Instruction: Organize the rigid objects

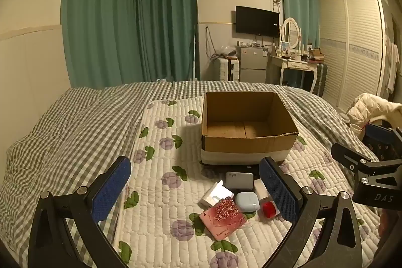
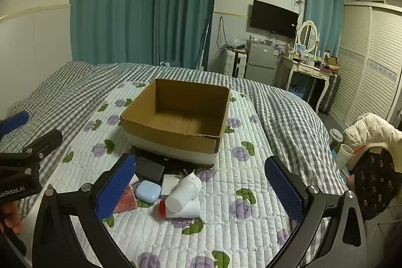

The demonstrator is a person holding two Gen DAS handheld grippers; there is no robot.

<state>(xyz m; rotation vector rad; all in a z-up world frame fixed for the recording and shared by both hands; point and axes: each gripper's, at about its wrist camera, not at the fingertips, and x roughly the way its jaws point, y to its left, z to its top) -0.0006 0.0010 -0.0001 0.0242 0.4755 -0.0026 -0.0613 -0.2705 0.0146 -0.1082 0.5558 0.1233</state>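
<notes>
An open, empty cardboard box (image 1: 248, 140) (image 2: 176, 135) stands on a floral quilted mat (image 1: 160, 192) (image 2: 241, 182) on the bed. In front of it lies a cluster of small objects: a pink rose-patterned card (image 1: 222, 219) (image 2: 127, 200), a light blue earbud case (image 1: 247, 201) (image 2: 148, 191), a grey power bank (image 1: 239, 180) (image 2: 149, 168), a white charger plug (image 1: 214, 194), a red-capped white bottle (image 1: 268, 209) (image 2: 182, 209) and a white cylinder (image 2: 184, 192). My left gripper (image 1: 196, 190) is open above the cluster. My right gripper (image 2: 201, 190) is open over the same objects. Neither holds anything.
A grey checked duvet (image 1: 75, 122) covers the bed around the mat. A chair with a cream jacket (image 2: 371, 132) and paper cups (image 2: 343, 155) stands at the bed's right. Beyond are a wardrobe (image 2: 371, 62), a dressing table (image 1: 296, 62), a fridge and curtains.
</notes>
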